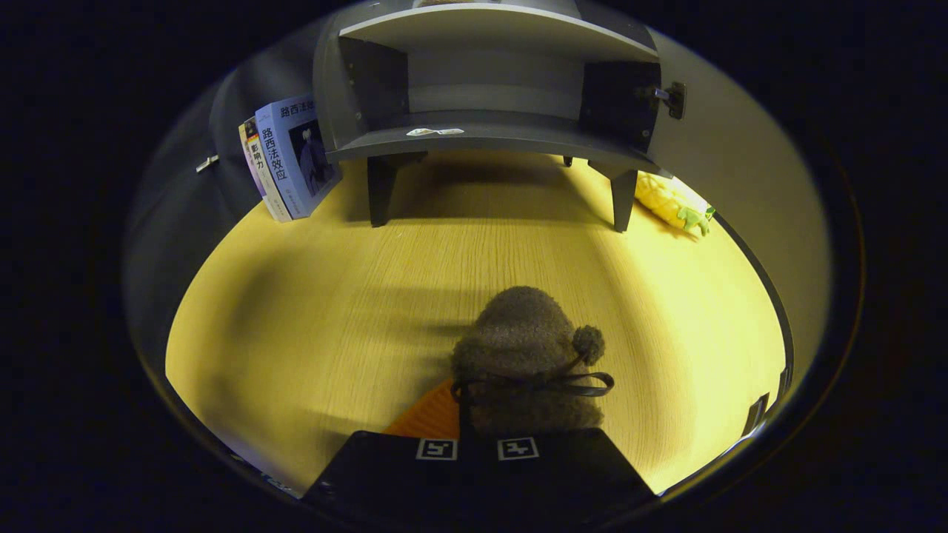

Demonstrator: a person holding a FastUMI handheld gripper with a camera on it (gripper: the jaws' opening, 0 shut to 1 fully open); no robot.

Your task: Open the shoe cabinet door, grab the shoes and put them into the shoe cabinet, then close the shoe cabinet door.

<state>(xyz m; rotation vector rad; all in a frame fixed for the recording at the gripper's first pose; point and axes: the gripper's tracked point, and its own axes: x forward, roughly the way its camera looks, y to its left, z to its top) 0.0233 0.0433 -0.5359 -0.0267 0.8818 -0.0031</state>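
step: door of the shoe cabinet (pixel 489 137) is already open; you're in the carry leg, fuzzy shoe (pixel 527 355) in hand, not yet shelved.
gripper: gripper (pixel 478 444) fingers look drawn close together, the 2 marker pads almost touching, with the shoe's heel end right at them. Looks like a pinch on the shoe; the contact itself is hidden under the fingers, so that's a judgement.
shoe: brown, woolly, pom-pom and black bow on its right side, toe pointing toward the cabinet. Seems lifted off the wooden table (pixel 296 311); can't be sure.
orange item: a ribbed orange surface (pixel 429 418) sits just left of the shoe by the fingers. Can't tell what it is.
cabinet contents: lower compartment is open to you and I see nothing in it; a small sticker on the shelf's front lip.
next move: carry forward well across the table, raise to clear the shelf lip, push the toe in centred between the 2 side walls, then release.
risk: soft shoe may sag or catch the lip.
surroundings: books (pixel 289 159) lean left of the cabinet, yellow plush toy (pixel 670 201) by its right leg. Both are off your path.
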